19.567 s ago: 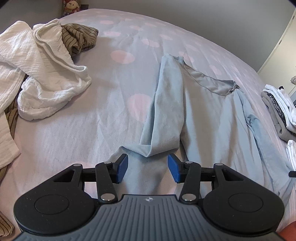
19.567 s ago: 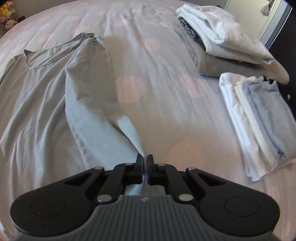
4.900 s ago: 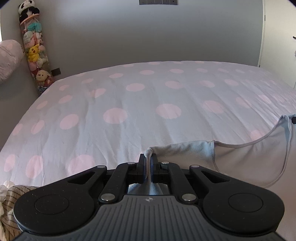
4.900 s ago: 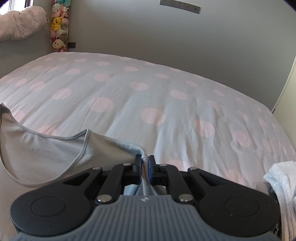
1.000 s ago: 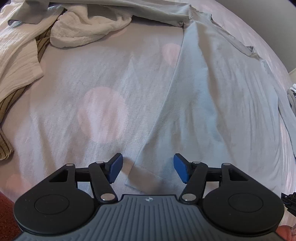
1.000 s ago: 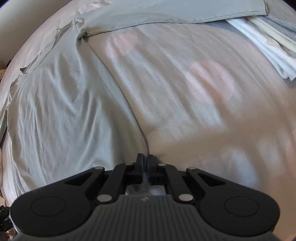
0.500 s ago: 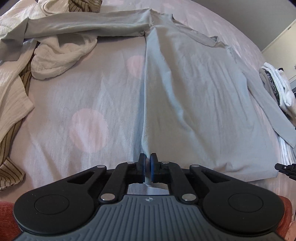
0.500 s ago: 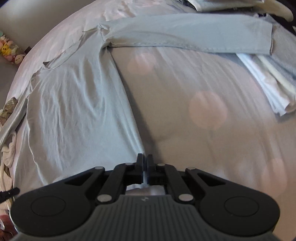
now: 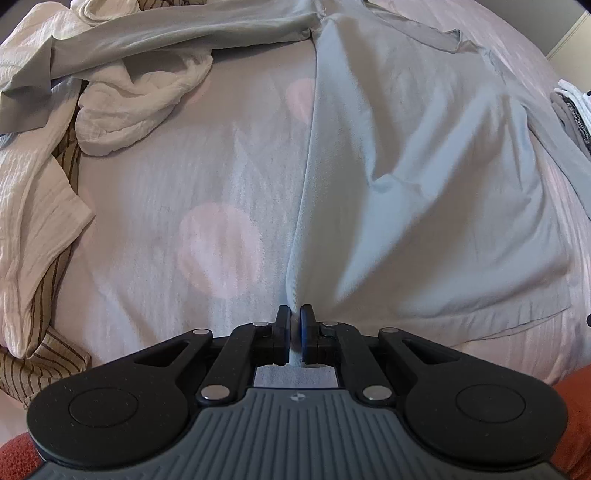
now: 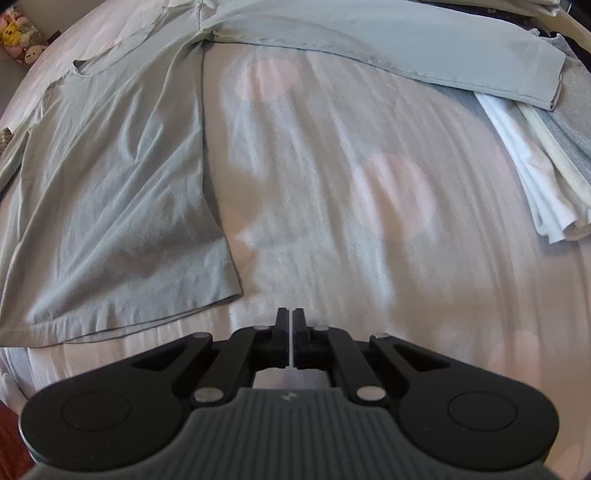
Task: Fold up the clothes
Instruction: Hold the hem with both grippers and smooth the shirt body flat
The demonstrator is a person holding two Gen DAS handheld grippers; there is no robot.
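Shirt: a pale grey-blue long-sleeved shirt (image 9: 424, 177) is laid face-up on the polka-dot bedspread (image 9: 192, 206), its hem nearest the cameras.
Left gripper: the left gripper (image 9: 294, 325) is seen clamped on the shirt's side edge close to the hem; a ridge of cloth is drawn up between the blue pads.
Right gripper: the right gripper (image 10: 290, 328) is seen with fingers pressed together and no cloth between them; it is held over bare bedspread just beside the shirt's hem corner (image 10: 232, 291).
Left view only: a crumpled white garment (image 9: 140, 96) and a striped brown cloth (image 9: 40, 362) are shown at the left, with one sleeve (image 9: 159, 40) draped across the white heap.
Right view only: the other sleeve (image 10: 406, 48) is shown stretched out, its cuff resting on a folded stack of white and grey clothes (image 10: 539, 162); plush toys (image 10: 18, 33) are glimpsed at the far corner.
Edges: the hem is seen lying close to the bed's near edge.
Open room: bare bedspread is left between shirt and white heap, and a wider stretch between shirt and folded stack.
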